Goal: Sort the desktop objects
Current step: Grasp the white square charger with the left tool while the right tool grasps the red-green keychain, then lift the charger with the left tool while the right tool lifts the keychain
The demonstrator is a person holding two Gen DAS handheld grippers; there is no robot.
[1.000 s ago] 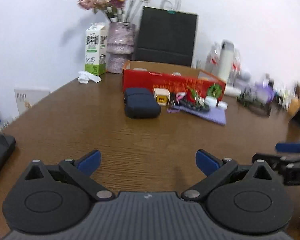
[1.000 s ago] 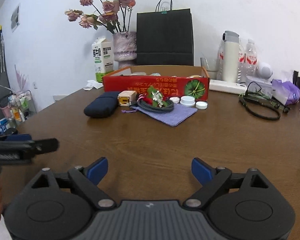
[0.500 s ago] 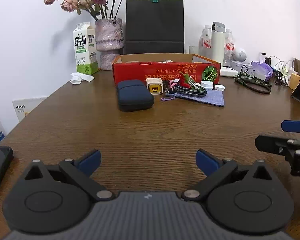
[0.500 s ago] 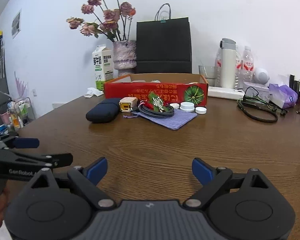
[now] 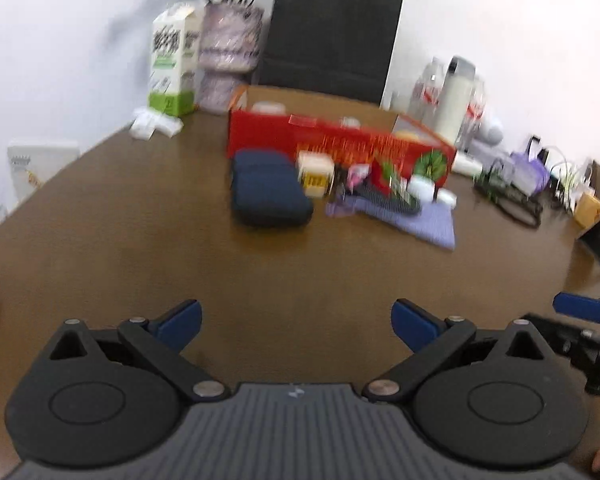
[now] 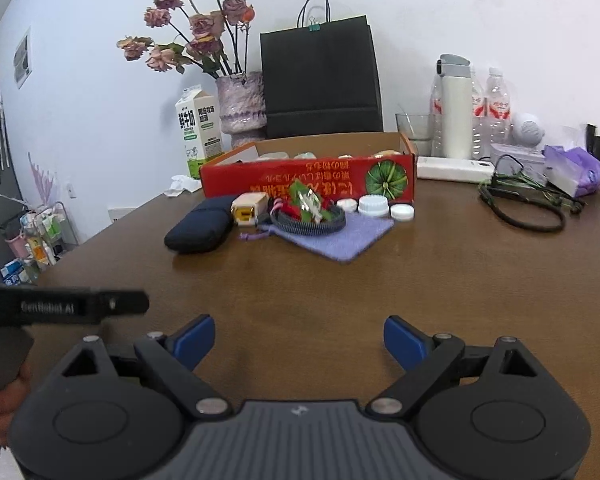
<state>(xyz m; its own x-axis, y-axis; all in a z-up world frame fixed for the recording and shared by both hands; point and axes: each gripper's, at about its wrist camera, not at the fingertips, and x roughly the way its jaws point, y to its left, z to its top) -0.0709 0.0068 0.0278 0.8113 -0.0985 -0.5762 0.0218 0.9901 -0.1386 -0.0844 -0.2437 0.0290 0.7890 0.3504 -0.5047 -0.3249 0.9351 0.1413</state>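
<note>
- I hold my left gripper (image 5: 296, 320) low over the brown wood-grain table (image 5: 140, 240), its 2 blue-tipped jaws spread wide with nothing between them, ready, I judge, for a first pick.
- My right gripper (image 6: 299, 338) hangs alongside, jaws equally wide and empty; both point slightly downward toward the clutter across the table, well apart from any of it.
- The things to sort sit grouped at the far side, in front of the long red cardboard box (image 6: 308, 180) printed with a green pumpkin. The box top is open, which makes it the likely place for the loose items.
- The dark navy soft zip pouch (image 6: 200, 228) lies furthest left of the group, just beside the small cream-and-yellow charger block (image 6: 249, 209).
- A coiled dark braided cable (image 6: 308, 222) with red and green clips rests on the flat lilac cloth bag (image 6: 340, 236), so lifting the cloth first would, I think, spill the coil.
- 3 white round plastic caps (image 6: 374, 206) stand in a row touching the foot of the box.
- The left-hand view is blurred, so finer detail comes from the right.
- Nothing has been gripped yet; the sorting appears unstarted.
</note>
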